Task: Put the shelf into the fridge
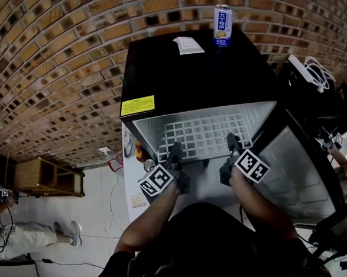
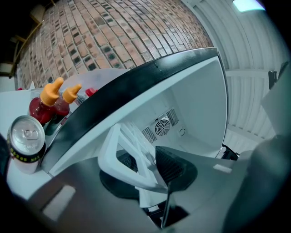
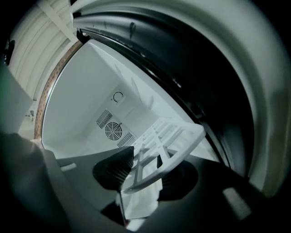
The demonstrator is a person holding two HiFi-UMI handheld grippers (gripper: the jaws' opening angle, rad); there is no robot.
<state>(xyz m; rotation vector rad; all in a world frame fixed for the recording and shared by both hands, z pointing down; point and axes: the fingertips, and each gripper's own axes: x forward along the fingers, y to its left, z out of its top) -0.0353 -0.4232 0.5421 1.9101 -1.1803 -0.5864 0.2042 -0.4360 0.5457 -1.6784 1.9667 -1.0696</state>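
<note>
The white grid shelf (image 1: 203,136) lies level inside the open black fridge (image 1: 198,74), against its white walls. My left gripper (image 1: 175,151) is at the shelf's front edge on the left. In the left gripper view the shelf's rim (image 2: 132,154) sits clamped between the two pads, so my left gripper (image 2: 150,175) is shut on it. My right gripper (image 1: 233,142) is at the front edge on the right. There the shelf (image 3: 170,139) passes tilted between the wide jaws of my right gripper (image 3: 143,175), lying over one pad with a thin gap to the other.
A blue-white can (image 1: 222,25) and a white paper (image 1: 188,44) rest on the fridge top. The fridge door (image 1: 294,168) stands open at the right. Left of the fridge are a silver can (image 2: 26,143) and red bottles (image 2: 45,102). A fan vent (image 3: 112,131) marks the back wall.
</note>
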